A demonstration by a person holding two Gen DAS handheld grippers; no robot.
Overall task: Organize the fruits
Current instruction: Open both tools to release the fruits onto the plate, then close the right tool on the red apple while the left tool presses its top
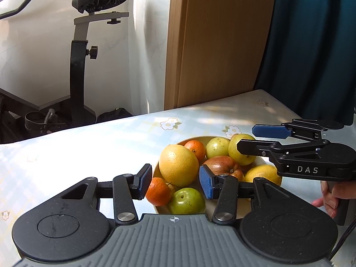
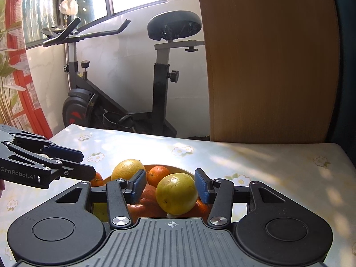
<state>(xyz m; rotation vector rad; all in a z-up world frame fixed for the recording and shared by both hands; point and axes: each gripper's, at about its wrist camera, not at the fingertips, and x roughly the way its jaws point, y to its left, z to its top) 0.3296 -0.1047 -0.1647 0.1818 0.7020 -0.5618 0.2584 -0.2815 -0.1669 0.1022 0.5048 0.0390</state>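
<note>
filling one bowl (image 1: 262, 161): two tangerines (image 1: 195, 149), three guavas (image 1: 217, 148).

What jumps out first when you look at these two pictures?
A bowl heaped with fruit sits on the flowered tablecloth, with a big yellow citrus on the pile. Two black claws with blue pads hover over it, the left claw and the right claw, both open and empty. Behind the table stands an exercise bike by the window.

An exercise bike (image 2: 120, 84) stands by the white wall. A wooden board (image 1: 218, 42) and a blue curtain (image 1: 311, 44) are behind the flowery table (image 1: 89, 146).
</note>
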